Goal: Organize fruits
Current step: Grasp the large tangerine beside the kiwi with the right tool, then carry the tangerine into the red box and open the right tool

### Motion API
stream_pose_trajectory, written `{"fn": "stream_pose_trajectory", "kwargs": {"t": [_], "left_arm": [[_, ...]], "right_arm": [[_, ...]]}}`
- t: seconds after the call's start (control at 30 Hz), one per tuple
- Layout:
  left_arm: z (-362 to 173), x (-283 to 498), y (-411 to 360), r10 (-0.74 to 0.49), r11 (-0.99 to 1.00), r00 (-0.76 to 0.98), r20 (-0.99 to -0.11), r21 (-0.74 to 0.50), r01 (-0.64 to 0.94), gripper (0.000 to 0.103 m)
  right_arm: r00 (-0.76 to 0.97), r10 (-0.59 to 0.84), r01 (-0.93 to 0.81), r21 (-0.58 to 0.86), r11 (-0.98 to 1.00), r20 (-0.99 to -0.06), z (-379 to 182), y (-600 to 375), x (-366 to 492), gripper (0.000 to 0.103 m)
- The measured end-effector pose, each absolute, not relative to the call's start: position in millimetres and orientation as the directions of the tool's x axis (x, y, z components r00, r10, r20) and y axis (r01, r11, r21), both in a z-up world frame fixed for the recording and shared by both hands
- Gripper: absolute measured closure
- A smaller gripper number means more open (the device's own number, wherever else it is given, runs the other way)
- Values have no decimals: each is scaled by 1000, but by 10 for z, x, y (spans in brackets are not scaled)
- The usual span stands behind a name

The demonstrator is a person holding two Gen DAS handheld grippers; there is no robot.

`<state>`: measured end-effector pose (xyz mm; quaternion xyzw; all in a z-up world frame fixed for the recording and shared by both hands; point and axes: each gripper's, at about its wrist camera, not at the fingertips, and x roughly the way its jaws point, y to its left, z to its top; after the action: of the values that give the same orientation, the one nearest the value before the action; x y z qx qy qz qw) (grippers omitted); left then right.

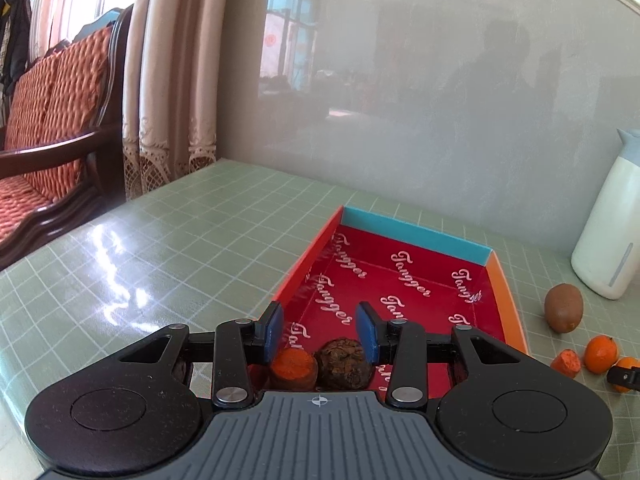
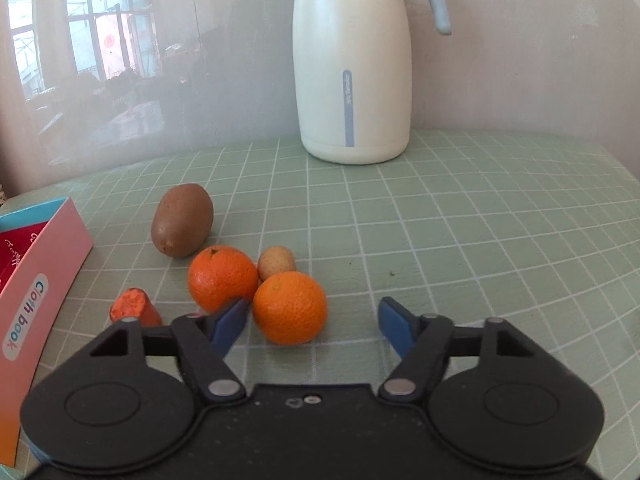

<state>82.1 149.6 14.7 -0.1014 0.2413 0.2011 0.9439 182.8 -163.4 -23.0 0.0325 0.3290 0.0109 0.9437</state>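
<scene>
Left gripper (image 1: 324, 330) spread over box (image 1: 508, 300), walnut-like item (image 1: 344, 364) half-hidden, right gripper (image 2: 312, 326) wide beside mandarin (image 2: 290, 308)

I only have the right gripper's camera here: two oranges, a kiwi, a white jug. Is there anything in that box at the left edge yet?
Observer: Yes. The red box holds an orange carrot chunk and a dark wrinkled fruit, side by side at its near end.
Operator: Is the other gripper holding one of them?
Observer: No. The left gripper is open above them, its blue pads clear of both.
Operator: Is the box full?
Observer: No. The rest of its red floor is bare up to the blue far wall.
</scene>
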Motion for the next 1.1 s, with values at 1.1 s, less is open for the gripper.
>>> {"fn": "stream_pose_trajectory", "kwargs": {"t": [1.1], "left_arm": [[108,160,2157,533,749,713,-455,-139,-648,62]], "right_arm": [[682,569,-636,12,772,-460,230,11,988,65]]}}
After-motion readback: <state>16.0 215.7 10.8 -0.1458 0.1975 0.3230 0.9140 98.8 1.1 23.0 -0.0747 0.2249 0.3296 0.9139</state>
